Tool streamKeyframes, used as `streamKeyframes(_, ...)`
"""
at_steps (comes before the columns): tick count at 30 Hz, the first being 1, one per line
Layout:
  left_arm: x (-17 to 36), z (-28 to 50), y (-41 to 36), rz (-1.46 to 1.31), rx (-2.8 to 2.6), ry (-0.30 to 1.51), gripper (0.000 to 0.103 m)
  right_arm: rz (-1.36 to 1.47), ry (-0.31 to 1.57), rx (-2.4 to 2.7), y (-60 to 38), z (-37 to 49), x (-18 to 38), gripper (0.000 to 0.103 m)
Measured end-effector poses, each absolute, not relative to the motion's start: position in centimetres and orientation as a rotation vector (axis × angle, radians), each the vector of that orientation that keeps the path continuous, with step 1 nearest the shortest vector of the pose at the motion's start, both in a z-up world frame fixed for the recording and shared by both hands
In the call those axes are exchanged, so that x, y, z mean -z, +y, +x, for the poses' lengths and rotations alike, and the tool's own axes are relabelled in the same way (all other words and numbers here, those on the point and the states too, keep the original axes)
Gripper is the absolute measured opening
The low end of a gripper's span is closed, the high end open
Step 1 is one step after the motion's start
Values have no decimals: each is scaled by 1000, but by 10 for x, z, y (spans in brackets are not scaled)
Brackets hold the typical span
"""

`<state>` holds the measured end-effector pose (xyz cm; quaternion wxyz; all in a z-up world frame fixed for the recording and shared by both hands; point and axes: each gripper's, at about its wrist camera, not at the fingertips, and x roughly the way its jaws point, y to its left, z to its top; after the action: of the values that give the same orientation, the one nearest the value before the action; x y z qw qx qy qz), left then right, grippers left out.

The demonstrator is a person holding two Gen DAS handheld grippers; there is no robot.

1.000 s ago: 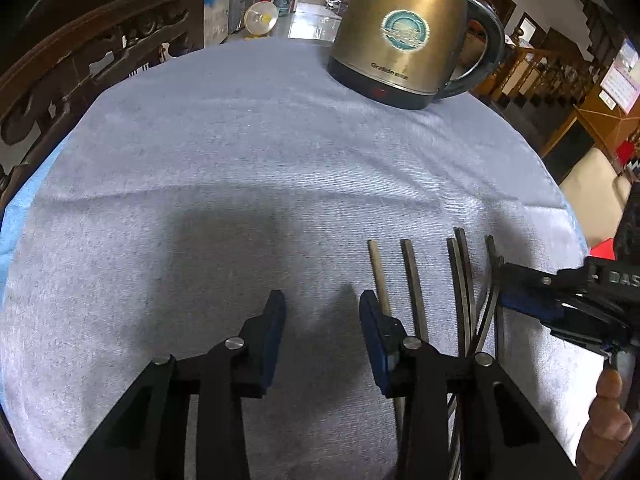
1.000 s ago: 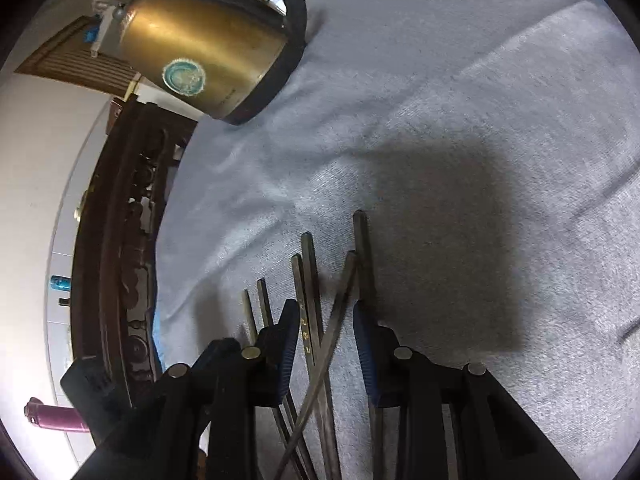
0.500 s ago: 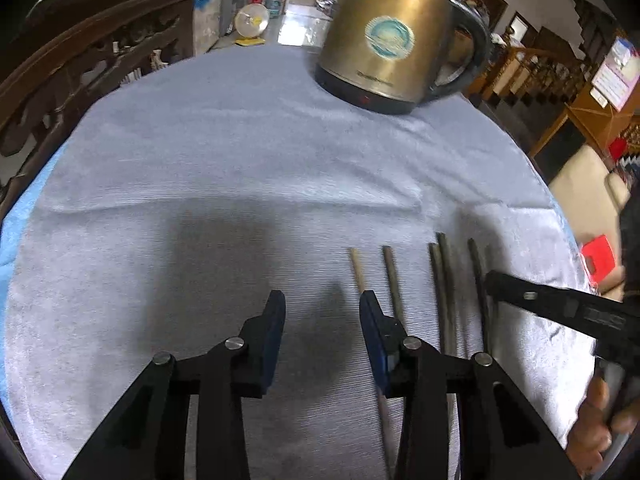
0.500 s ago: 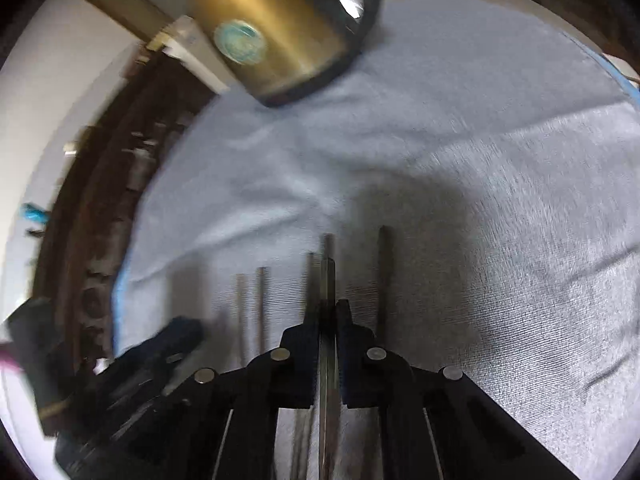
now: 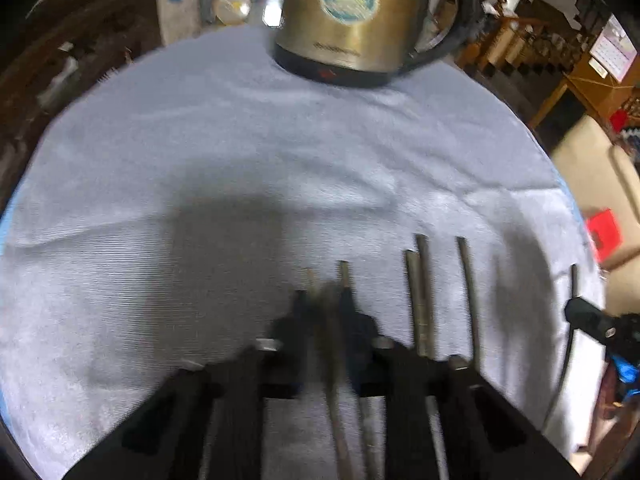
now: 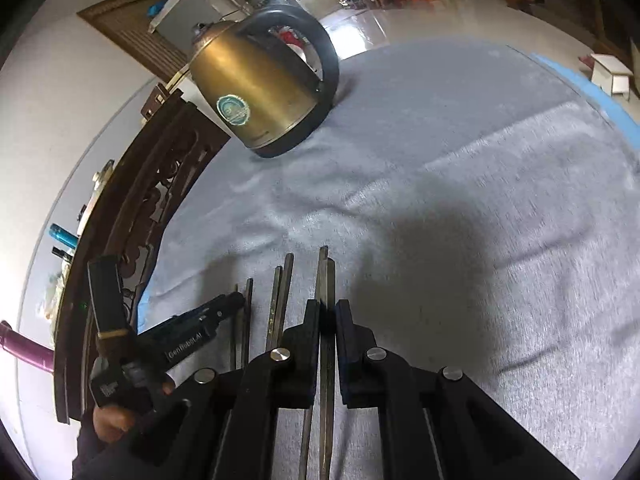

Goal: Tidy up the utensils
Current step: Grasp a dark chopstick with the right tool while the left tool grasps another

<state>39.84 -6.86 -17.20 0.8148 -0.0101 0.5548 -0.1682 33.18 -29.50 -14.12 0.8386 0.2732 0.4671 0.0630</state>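
Several dark chopsticks lie side by side on a grey cloth (image 5: 200, 152). My left gripper (image 5: 324, 304) is blurred and its jaws are closing, pads pinching one chopstick (image 5: 336, 380) at the left of the row. A pair of chopsticks (image 5: 418, 300) and a single chopstick (image 5: 468, 300) lie to its right. In the right wrist view my right gripper (image 6: 327, 312) is shut on a thin chopstick (image 6: 326, 360) that runs between its fingers. The left gripper (image 6: 236, 300) shows there at the lower left, beside two more chopsticks (image 6: 280, 300). The right gripper (image 5: 576, 312) enters the left wrist view at the right edge.
A brass-coloured electric kettle (image 5: 352, 20) with a black handle stands at the far side of the cloth, also visible as kettle (image 6: 260, 96). A carved dark wooden chair back (image 6: 160, 200) curves along the table's left edge. A person's hand (image 6: 108, 416) holds the left gripper.
The left jaws, wide apart before, have come together on a chopstick after shifting right. The right gripper shut on a chopstick, rolled and rose away from the row.
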Motion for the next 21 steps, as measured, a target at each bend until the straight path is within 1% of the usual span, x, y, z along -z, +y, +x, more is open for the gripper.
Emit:
streamKeyframes(1,171,402,-70,-9,351,1214,4,584,986,-134,-296,331,142,9)
streamKeyframes(3,172,410,-75,22,350,1278,5,600,978,-143,-296,327,141,9)
streamKeyframes(8,177,415,-81,63,334,1346,4,637,938,-168,-299,313,134,9)
streamKeyframes(15,169,379,-65,44,324,1284,3,608,883,-178,-305,288,114,9)
streamKeyframes(21,122,336,-46,13,310,1142,3,589,818,-184,-304,262,91,9)
